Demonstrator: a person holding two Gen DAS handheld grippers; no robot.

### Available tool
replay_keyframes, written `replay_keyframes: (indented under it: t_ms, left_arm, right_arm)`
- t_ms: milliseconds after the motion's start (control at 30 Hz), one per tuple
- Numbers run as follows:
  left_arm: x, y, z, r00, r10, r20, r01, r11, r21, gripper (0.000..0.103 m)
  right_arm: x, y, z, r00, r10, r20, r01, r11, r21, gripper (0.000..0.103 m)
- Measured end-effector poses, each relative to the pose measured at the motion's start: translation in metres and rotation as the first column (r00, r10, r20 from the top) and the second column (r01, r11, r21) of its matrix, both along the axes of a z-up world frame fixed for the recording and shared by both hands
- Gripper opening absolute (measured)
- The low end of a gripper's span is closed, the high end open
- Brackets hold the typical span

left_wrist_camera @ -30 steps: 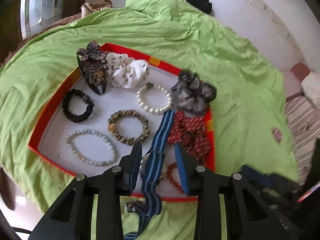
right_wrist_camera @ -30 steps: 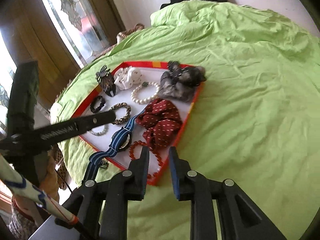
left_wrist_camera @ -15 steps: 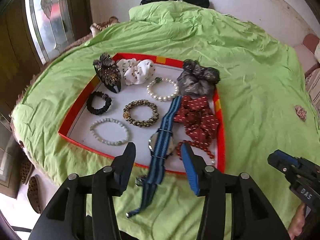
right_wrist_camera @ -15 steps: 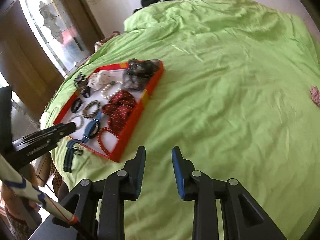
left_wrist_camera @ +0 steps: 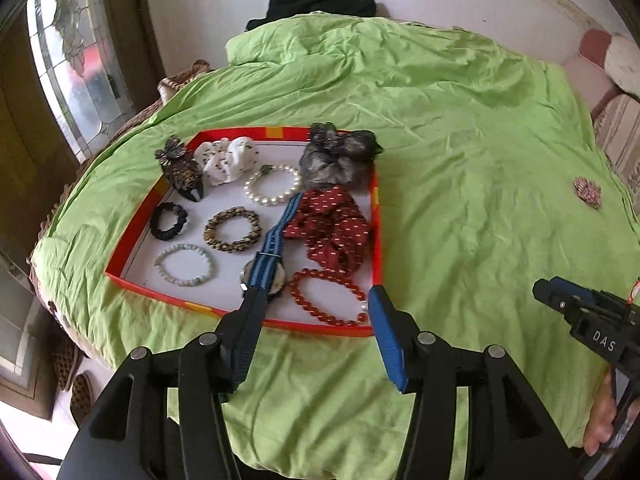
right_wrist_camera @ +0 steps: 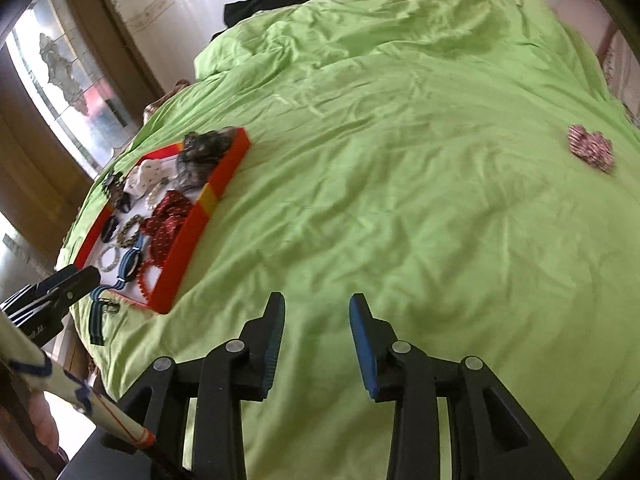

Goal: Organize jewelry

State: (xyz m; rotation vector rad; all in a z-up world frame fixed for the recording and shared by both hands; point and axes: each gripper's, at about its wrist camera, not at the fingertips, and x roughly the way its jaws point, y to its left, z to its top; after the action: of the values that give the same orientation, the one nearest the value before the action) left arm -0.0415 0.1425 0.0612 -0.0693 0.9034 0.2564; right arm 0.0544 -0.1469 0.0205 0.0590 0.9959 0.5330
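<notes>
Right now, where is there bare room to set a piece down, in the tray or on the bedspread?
The widest free patch is the green bedspread between the red tray and the small patterned piece. Inside the tray, only a white strip along its left wall, beside the black scrunchie and pale bead bracelet, is bare. Its right half is crowded.

- Right gripper (left_wrist_camera: 560,300), seen from the left wrist camera: white capital letters "DAS" are printed on its black body, just behind the blue-edged fingers.
- Left gripper (right_wrist_camera: 86,276), seen from the right wrist camera: white lettering stands on the black body behind the fingers; it is blurred and cannot be read.
- No other text, number, brand or sign is legible in either view.
</notes>
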Motion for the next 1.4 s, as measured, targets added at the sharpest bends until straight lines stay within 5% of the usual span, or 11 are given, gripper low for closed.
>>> replay_keyframes:
  t_ms: [667, 967, 1133, 1400]
  left_arm:
    - [0.003, -0.030, 0.003, 0.999, -0.028, 0.037, 0.025, 0.997, 0.067, 0.053]
    - [-0.014, -0.025, 0.018, 0.988, 0.022, 0.153, -0.037, 0.995, 0.095, 0.070]
    - [-0.030, -0.021, 0.034, 0.959, 0.073, 0.275, -0.115, 0.984, 0.137, 0.086]
    - [-0.067, -0.012, 0.068, 0.841, 0.147, 0.521, -0.289, 0.936, 0.202, 0.103]
  right_arm:
    - [-0.009, -0.032, -0.014, 0.995, -0.074, 0.061, 0.080, 0.990, -0.112, 0.047]
    - [-0.031, -0.013, -0.013, 0.992, -0.035, 0.118, 0.054, 0.986, -0.158, 0.054]
    - [-0.039, -0.008, -0.017, 0.992, -0.025, 0.122, 0.046, 0.984, -0.175, 0.055]
    - [-0.046, -0.006, -0.008, 0.990, -0.023, 0.140, 0.044, 0.987, -0.152, 0.057]
